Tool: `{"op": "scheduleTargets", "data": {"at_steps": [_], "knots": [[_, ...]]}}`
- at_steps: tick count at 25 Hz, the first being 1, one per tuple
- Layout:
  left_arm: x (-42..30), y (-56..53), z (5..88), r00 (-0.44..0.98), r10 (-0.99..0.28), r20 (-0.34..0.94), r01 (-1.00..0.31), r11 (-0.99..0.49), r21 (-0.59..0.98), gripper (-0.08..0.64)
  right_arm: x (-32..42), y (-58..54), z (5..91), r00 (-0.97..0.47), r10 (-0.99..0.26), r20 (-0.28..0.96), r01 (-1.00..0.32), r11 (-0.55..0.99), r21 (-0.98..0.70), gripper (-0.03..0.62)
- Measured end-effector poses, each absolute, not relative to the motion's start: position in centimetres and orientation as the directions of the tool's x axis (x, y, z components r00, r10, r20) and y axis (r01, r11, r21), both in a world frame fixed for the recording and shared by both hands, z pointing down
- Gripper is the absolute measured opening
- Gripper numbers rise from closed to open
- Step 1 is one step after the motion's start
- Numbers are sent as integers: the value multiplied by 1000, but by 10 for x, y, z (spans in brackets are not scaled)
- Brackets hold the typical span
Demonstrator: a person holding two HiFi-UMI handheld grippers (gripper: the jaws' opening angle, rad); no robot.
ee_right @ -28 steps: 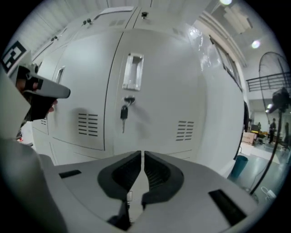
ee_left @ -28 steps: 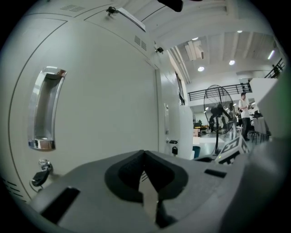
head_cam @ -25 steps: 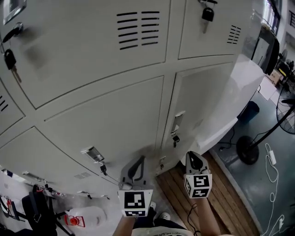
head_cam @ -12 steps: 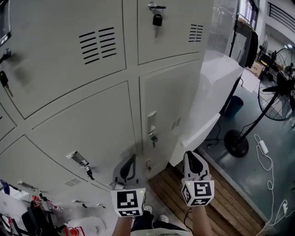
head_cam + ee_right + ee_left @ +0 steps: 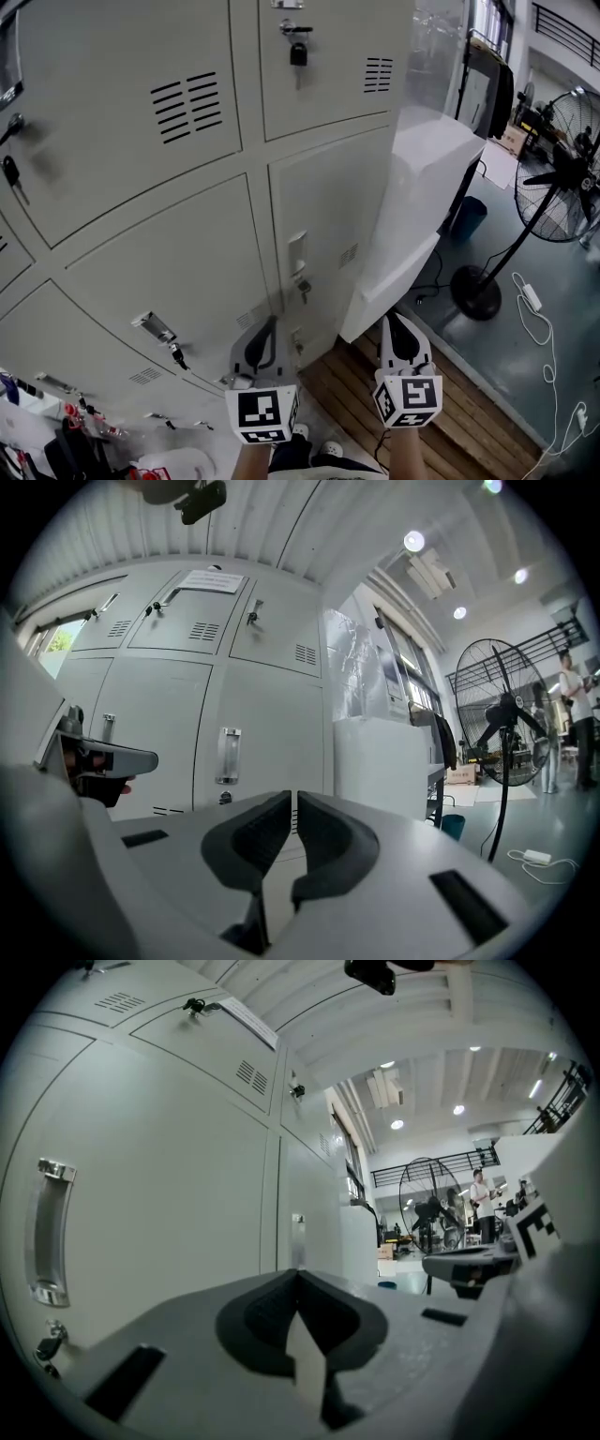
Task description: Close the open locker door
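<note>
Facing the lockers with left gripper (image 5: 264,336) and right gripper (image 5: 397,336) both pinched shut on nothing, low before the upright locker door (image 5: 328,225) ahead between them, seemingly flush already, handle (image 5: 297,253) nearer the left.

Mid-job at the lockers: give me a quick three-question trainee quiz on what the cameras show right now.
1. True or false: the right gripper is clamped on a locker handle.
2. What hangs on the upper locker door? A) padlock B) towel C) bag
3. Fill in: the standing fan is on the person's ____ side.

Key: 1 false, its jaws are together on nothing. 2 A, the padlock. 3 right.
</note>
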State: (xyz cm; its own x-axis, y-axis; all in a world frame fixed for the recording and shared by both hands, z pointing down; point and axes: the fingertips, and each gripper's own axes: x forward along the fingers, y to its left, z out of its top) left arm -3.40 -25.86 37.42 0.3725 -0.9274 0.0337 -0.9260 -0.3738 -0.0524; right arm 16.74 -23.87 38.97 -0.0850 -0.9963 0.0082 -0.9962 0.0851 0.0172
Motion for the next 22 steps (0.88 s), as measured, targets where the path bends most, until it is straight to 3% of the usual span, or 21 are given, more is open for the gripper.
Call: {"op": "scheduleTargets", "data": {"at_steps": [22], "knots": [[-31,-256,365,390,-920,17,-919,-391,-56,2,166,-236,382,-88,-996,-4,-996,88,21,20]]}}
